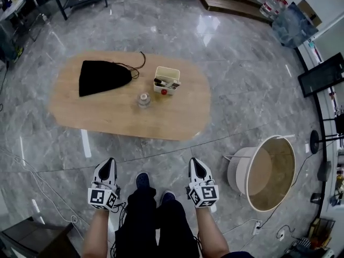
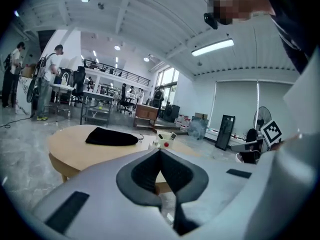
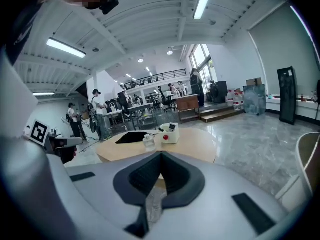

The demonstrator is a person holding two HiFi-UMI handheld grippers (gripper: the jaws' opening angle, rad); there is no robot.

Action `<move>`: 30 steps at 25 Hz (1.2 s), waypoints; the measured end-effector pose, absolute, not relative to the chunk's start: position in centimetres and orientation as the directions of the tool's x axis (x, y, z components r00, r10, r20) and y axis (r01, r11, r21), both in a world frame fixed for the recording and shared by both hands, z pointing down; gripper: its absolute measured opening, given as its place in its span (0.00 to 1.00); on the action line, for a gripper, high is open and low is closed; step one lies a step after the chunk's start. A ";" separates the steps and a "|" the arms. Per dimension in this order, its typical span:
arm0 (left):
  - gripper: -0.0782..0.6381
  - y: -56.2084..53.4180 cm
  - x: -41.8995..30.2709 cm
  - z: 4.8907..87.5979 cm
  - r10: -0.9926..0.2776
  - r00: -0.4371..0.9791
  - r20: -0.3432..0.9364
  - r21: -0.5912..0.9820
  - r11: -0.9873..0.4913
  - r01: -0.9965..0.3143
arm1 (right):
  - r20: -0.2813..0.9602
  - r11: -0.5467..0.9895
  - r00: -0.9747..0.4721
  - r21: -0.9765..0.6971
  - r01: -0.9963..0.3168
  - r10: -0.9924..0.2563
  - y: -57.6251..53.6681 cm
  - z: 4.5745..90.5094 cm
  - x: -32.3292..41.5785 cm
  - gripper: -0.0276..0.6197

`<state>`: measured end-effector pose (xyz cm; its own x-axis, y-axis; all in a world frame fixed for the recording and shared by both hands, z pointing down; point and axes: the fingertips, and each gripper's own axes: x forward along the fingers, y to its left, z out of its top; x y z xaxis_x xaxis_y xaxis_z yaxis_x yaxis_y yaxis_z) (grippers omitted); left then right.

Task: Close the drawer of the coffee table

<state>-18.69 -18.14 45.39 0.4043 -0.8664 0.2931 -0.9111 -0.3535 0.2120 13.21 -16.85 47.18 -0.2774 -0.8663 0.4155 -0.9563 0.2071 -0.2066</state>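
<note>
- The drawer itself didn't show in any view. From the head view the coffee table (image 1: 123,117) was an oval wooden top seen from above, so any drawer front was tucked out of sight under the edge.
- My guess on handling: a drawer like that should be stiff and fairly light and run on slides. A flat push in the middle of its front would probably do better than pinching anything. Push off-centre and it might rack. The floor (image 1: 242,63) looked glossy, so the whole table could scoot if shoved hard.
- On the surface sat a black bag (image 1: 102,77), a white box (image 1: 166,80) with small bits in it, and a little glass jar (image 1: 143,99) just beside the box. The jar looked like the one thing that might rattle or tip.
- The left hand-held gripper (image 1: 110,164) and right hand-held gripper (image 1: 196,164) hung low by the person's legs, well apart from the table.
- Both had their jaws pressed together with nothing between them, per each gripper view.
- A round tub (image 1: 248,171) lay on its side off to the right, not in the way.
</note>
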 end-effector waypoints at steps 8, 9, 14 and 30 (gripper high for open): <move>0.14 -17.2 -19.6 28.8 -0.827 0.450 0.337 0.213 -0.398 -0.892 | 0.491 0.166 -0.245 -0.200 -0.966 -0.836 -14.7 32.0 12.8 0.08; 0.14 -17.2 -19.6 27.2 -0.824 0.452 0.341 0.215 -0.400 -0.891 | 0.495 0.160 -0.242 -0.202 -0.966 -0.835 -14.8 30.3 12.7 0.08; 0.14 -16.7 -19.5 20.0 -0.811 0.482 0.331 0.228 -0.427 -0.875 | 0.493 0.160 -0.244 -0.207 -0.965 -0.835 -14.8 23.4 11.9 0.08; 0.14 -16.6 -19.4 11.6 -0.826 0.485 0.288 0.247 -0.425 -0.871 | 0.388 0.216 -0.292 -0.229 -0.949 -0.874 -15.0 11.5 10.3 0.08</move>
